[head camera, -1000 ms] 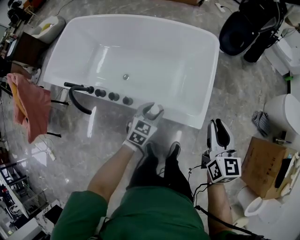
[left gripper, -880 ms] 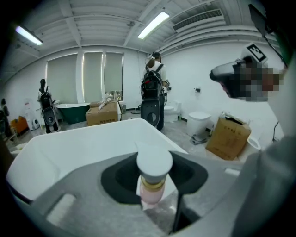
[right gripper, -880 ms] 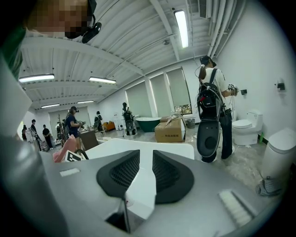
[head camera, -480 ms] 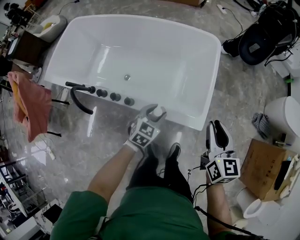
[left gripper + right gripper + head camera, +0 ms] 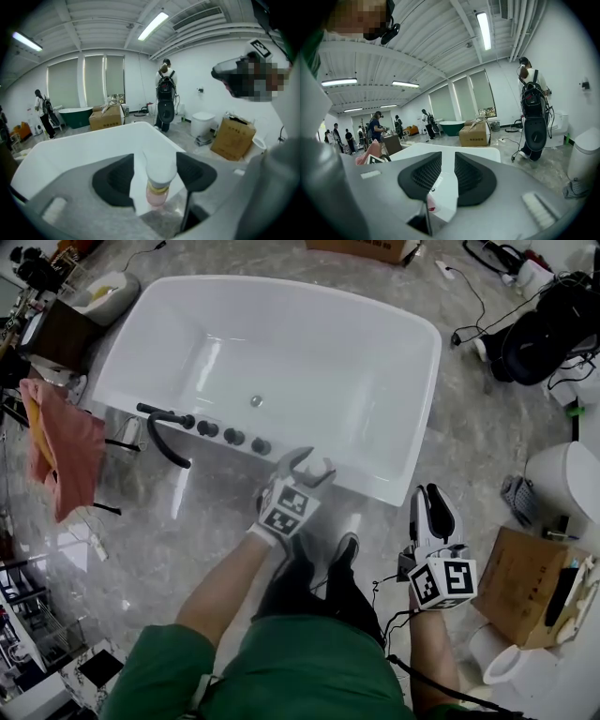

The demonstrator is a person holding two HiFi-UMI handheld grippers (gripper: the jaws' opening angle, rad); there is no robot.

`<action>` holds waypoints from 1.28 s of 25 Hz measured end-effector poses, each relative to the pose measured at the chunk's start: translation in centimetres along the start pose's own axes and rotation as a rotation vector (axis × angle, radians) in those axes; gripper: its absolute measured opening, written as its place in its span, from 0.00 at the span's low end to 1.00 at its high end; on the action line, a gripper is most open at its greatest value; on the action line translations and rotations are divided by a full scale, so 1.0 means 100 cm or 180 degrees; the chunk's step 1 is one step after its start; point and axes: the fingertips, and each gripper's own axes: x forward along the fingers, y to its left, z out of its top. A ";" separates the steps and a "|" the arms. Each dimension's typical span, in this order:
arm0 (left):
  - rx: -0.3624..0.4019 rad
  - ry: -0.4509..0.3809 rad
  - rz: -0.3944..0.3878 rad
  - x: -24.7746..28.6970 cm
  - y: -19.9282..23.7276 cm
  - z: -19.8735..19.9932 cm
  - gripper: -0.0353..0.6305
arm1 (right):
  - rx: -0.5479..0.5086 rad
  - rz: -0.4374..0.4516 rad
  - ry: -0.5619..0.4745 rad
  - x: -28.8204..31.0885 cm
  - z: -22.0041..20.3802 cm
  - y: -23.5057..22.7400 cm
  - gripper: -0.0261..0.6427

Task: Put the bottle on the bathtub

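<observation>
A white bathtub [image 5: 169, 324] fills the upper middle of the head view. My left gripper [image 5: 307, 471] hovers at its near rim [image 5: 380, 486], shut on a small bottle [image 5: 320, 468] with a white cap. In the left gripper view the bottle [image 5: 157, 174] stands between the dark pads, white cap above a pink body, with the bathtub [image 5: 70, 145] behind it. My right gripper [image 5: 434, 510] hangs low at the right, away from the tub. Its jaws stand close together with nothing between them, as the right gripper [image 5: 447, 172] view also shows.
A black faucet and knobs [image 5: 202, 427] sit on the tub's near-left rim. A pink towel [image 5: 61, 451] hangs on a rack at the left. A cardboard box [image 5: 530, 582], a white toilet [image 5: 567, 474] and a black bag [image 5: 553, 329] stand at the right. A person [image 5: 165, 101] stands beyond the tub.
The head view has drifted, so the tub sits a little lower in the picture. My left gripper keeps the bottle at the near rim, edging slightly right. The right gripper has barely moved.
</observation>
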 end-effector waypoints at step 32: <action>0.0262 -0.1430 0.0995 -0.245 -0.035 0.230 0.32 | -0.0418 0.0287 -0.0922 -0.090 0.151 0.073 0.17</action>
